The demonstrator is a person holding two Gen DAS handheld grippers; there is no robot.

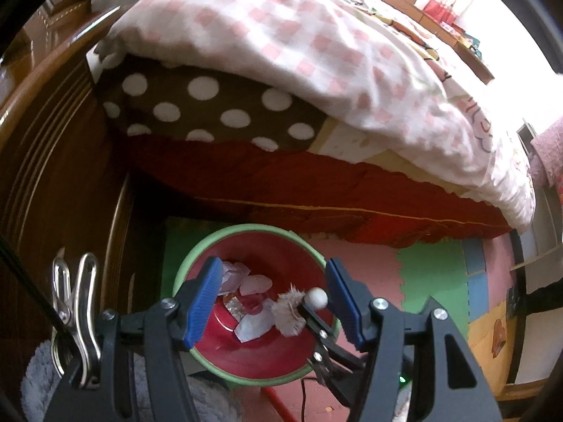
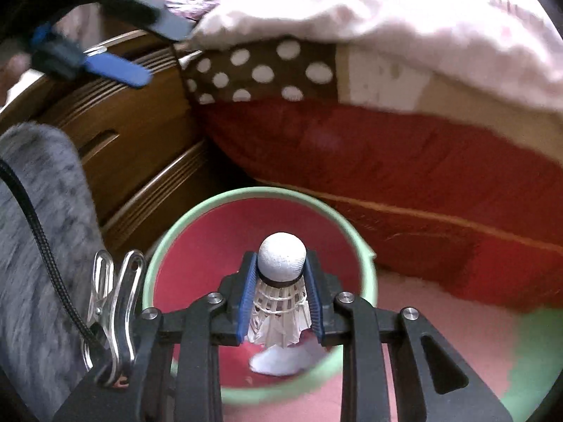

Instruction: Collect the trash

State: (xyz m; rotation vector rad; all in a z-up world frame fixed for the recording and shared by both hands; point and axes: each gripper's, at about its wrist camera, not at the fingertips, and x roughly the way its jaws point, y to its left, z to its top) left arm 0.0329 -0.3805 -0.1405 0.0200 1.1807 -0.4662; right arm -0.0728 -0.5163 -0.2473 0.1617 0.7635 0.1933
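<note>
A red bin with a green rim (image 1: pixel 246 228) stands on the floor by the bed, with crumpled paper and wrappers (image 1: pixel 253 316) inside. My left gripper (image 1: pixel 272 302) is open and empty above it. My right gripper (image 2: pixel 281 281) is shut on a white shuttlecock (image 2: pixel 281 274), cork end forward, held over the bin's rim (image 2: pixel 183 221). In the left wrist view the right gripper's tip (image 1: pixel 318 313) holds the shuttlecock (image 1: pixel 306 302) over the bin. A white scrap (image 2: pixel 278 362) lies in the bin.
The bed (image 1: pixel 316 183) with a red side, a dotted brown blanket (image 1: pixel 211 105) and a pink checked quilt (image 1: pixel 281 35) rises behind the bin. A wooden cabinet (image 2: pixel 123 147) stands left. Coloured foam mats (image 1: pixel 432 277) cover the floor. My left gripper (image 2: pixel 116 66) shows upper left in the right wrist view.
</note>
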